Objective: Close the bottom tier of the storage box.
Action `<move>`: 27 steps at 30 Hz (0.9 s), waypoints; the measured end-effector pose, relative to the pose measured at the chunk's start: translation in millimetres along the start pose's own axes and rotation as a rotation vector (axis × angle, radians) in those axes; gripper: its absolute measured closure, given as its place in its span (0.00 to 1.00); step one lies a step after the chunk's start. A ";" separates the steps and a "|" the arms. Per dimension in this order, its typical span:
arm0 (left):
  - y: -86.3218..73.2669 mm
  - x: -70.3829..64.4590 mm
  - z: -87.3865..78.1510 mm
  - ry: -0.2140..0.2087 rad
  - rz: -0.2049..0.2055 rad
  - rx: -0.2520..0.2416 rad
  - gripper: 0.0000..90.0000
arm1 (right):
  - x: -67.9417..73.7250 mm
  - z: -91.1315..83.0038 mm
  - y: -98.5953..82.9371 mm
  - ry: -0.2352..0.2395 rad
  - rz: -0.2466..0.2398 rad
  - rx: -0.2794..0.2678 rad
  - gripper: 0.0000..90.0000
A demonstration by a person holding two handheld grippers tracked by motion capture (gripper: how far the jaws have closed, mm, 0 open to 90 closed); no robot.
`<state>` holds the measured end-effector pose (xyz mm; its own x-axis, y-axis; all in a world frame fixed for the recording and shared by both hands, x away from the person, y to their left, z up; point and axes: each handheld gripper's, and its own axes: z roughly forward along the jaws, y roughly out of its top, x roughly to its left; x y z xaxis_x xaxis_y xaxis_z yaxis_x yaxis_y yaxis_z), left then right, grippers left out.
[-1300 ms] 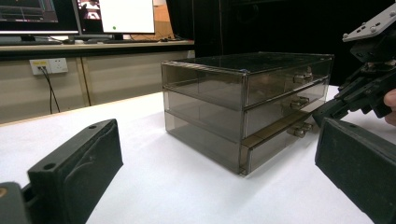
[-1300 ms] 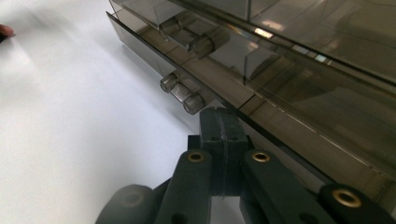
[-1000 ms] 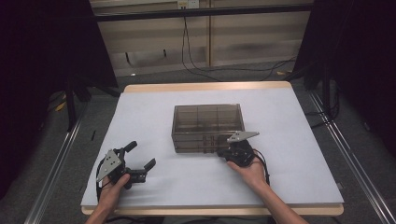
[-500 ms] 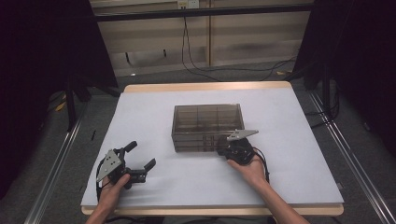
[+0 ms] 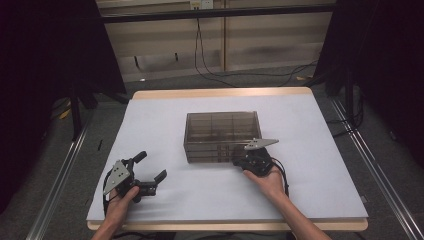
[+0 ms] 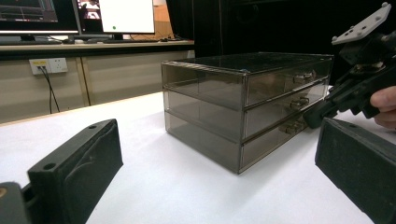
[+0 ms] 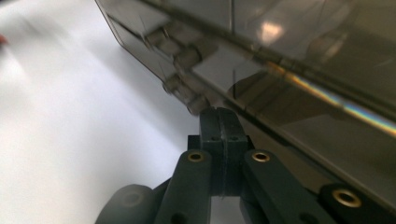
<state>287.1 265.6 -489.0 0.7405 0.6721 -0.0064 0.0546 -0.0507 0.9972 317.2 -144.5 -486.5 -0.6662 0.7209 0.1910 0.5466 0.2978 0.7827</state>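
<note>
Right tongs (image 7: 219,114) pinched fully together, tips at the bottom drawer handle (image 7: 187,95) of the smoky drawer box (image 5: 221,135), mid-tabletop (image 5: 320,140). Left tongs (image 5: 150,172) wide, idle. Looks pre-grasp: next, open around the handle, clamp, pull

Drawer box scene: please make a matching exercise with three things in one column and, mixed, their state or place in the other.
Things:
1. left hand-held gripper
2. right hand-held gripper
3. smoky three-drawer box

States or places:
A. jaws pressed together, tips at the bottom drawer handle
B. stands mid-table on the white table, drawers closed
C. jaws wide apart, holding nothing

Pairs: 1-C, 2-A, 3-B
</note>
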 end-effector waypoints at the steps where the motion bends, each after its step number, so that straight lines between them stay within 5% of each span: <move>1: -0.1 -0.5 0.4 0.003 -0.009 -0.007 0.01 | -0.6 -2.9 0.6 0.021 0.013 -0.027 1.00; 4: 0.0 -0.2 0.0 0.004 -0.001 -0.002 0.01 | 3.4 -11.9 3.1 0.048 0.008 -0.070 0.97; 10: 0.0 -0.2 -0.2 0.008 0.001 -0.001 0.01 | 10.1 -24.5 0.2 0.084 0.020 -0.105 0.67; 20: -0.1 -0.7 0.7 0.007 -0.012 -0.004 0.01 | 11.3 -56.1 -6.5 0.024 0.043 -0.128 0.34; 27: 0.1 0.3 0.2 0.012 0.001 0.007 0.01 | 4.7 -78.9 -15.9 -0.012 0.061 -0.128 0.23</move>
<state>287.4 265.7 -489.0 0.7324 0.6808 -0.0048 0.0587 -0.0560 0.9967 265.4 -195.2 -451.3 -0.6270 0.7430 0.2341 0.5162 0.1712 0.8392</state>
